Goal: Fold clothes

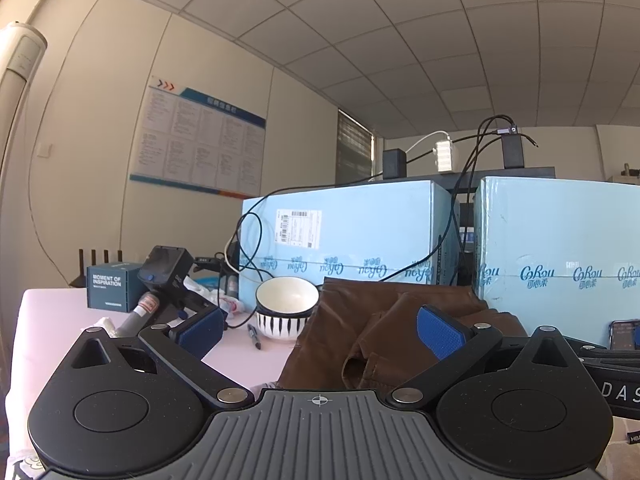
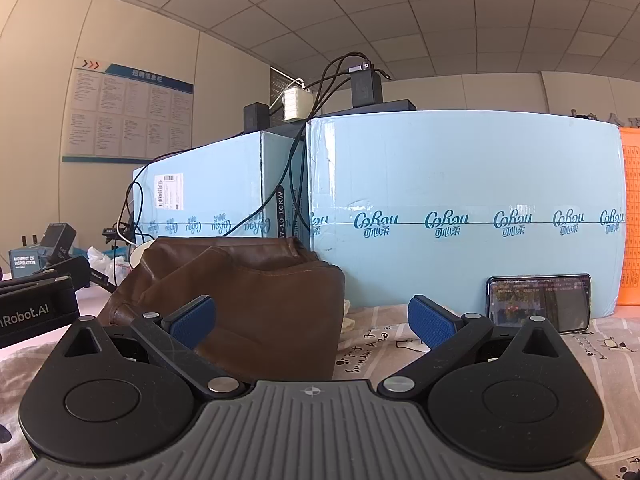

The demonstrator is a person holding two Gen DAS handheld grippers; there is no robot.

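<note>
A brown leather-like garment [image 1: 360, 332] lies folded in a pile on the table, against two light blue boxes; it also shows in the right wrist view [image 2: 256, 292]. My left gripper [image 1: 320, 330] is open and empty, low over the table, with the garment's near edge between and just beyond its blue pads [image 1: 440, 330]. My right gripper [image 2: 312, 320] is open and empty, and the garment's right end sits between its fingertips [image 2: 192, 320]. The left gripper's body [image 2: 36, 312] shows at the left of the right wrist view.
Two light blue boxes [image 2: 460, 216] stand behind the garment. A striped bowl [image 1: 286, 308], a pen [image 1: 254, 336], a small dark blue box [image 1: 114, 286] and a black device [image 1: 168, 268] sit at the left. A phone [image 2: 540, 300] leans on the right box. Cables [image 1: 256, 240] hang over the boxes.
</note>
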